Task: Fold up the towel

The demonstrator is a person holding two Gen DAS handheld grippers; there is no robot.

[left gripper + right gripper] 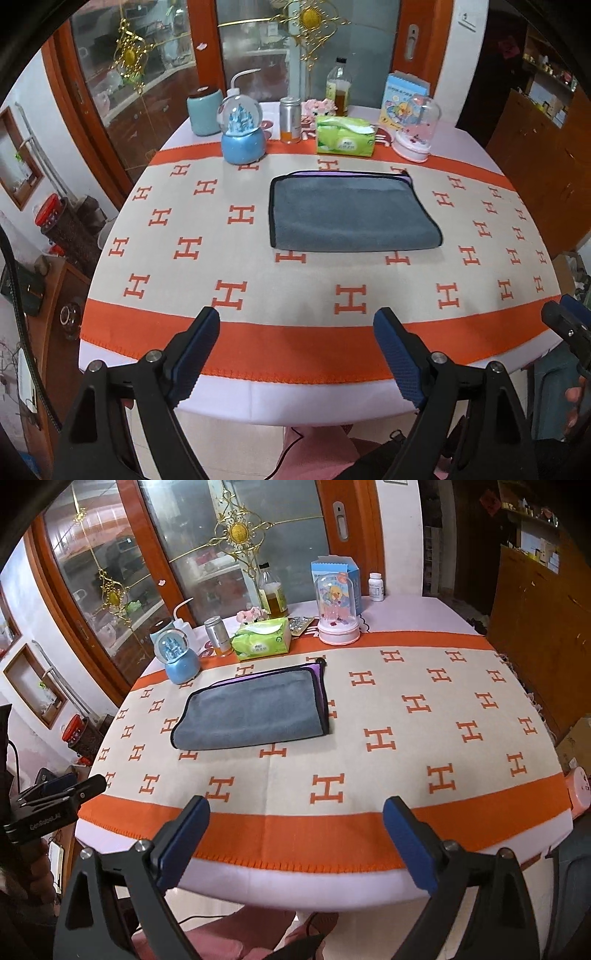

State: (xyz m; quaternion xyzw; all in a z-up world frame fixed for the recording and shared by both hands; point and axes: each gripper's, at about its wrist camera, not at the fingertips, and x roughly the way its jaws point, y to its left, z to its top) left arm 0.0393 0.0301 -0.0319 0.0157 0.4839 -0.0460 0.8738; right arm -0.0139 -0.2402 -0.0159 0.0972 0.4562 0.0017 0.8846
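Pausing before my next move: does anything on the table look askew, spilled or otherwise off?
Nothing spilled or tipped. The grey towel lies flat, already folded over, though its layers sit slightly offset: a purple strip of the underside shows along one edge. The bottle, snow globe and tissue pack stand in order behind it.

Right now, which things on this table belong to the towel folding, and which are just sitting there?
Part of the job:
- grey towel, already folded, lying flat
- left gripper, open, empty
- right gripper, open, empty

Just lying about:
- blue snow globe
- green tissue pack
- pink dome ornament
- oil bottle
- silver can
- teal canister
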